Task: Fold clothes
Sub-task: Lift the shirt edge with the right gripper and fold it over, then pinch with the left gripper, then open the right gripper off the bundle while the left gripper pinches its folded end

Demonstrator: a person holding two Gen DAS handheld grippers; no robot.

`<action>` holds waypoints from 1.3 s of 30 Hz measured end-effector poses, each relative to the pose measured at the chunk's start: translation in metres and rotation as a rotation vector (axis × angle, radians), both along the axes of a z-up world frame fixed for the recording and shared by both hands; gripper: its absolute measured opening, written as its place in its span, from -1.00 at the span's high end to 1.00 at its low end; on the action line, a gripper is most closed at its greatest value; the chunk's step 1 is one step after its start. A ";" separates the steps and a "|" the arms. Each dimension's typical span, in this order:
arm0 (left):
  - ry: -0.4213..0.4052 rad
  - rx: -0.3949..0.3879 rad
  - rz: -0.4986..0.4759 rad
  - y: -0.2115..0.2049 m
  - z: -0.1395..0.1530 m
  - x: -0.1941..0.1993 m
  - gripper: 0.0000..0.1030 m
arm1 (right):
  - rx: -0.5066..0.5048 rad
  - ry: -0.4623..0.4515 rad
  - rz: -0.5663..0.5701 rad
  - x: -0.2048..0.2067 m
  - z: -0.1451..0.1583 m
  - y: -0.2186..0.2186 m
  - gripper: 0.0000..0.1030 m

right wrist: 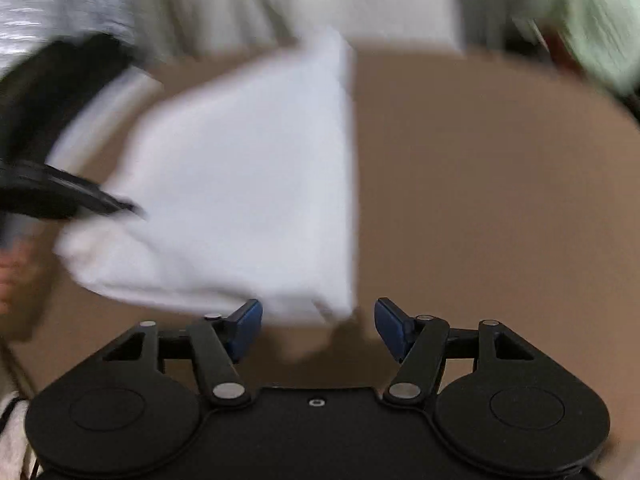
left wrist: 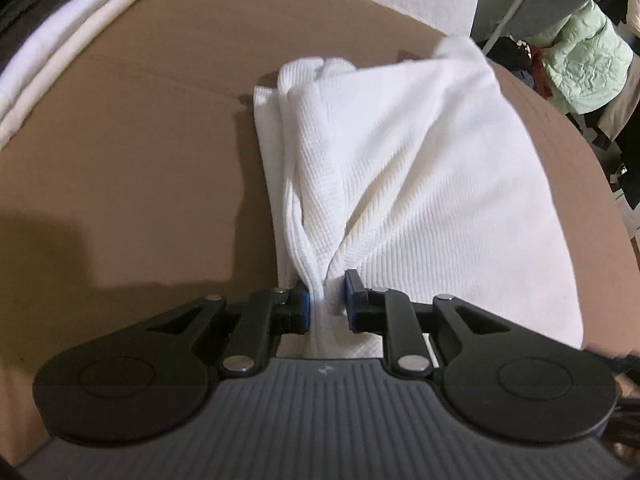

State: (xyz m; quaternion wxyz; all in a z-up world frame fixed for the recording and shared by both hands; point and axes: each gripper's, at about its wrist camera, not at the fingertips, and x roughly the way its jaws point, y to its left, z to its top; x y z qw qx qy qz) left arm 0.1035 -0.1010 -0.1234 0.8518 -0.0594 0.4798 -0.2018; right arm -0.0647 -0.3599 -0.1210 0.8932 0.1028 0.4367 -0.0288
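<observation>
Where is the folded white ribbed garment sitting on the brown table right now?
In the left wrist view the folded white ribbed garment lies right of centre on the brown table, its near left corner pinched in the left tongs, apart from the white folded stack at far left.

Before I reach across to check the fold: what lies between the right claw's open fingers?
Only bare brown tabletop; the white garment's corner ends just ahead, right wrist view.

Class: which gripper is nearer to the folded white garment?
Left. The left gripper pinches the white garment's bunched near edge; the right gripper stands open beside its corner.
</observation>
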 end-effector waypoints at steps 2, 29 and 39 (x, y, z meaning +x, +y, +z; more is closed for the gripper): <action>-0.031 0.011 -0.015 -0.003 0.003 -0.003 0.65 | 0.017 0.022 -0.020 0.005 -0.008 -0.003 -0.31; -0.090 -0.246 0.026 0.059 0.045 0.036 0.29 | 0.276 -0.133 0.260 0.034 0.072 -0.024 0.25; -0.161 -0.056 -0.107 -0.003 0.012 0.082 0.89 | 0.031 -0.175 0.626 0.113 0.005 0.098 0.26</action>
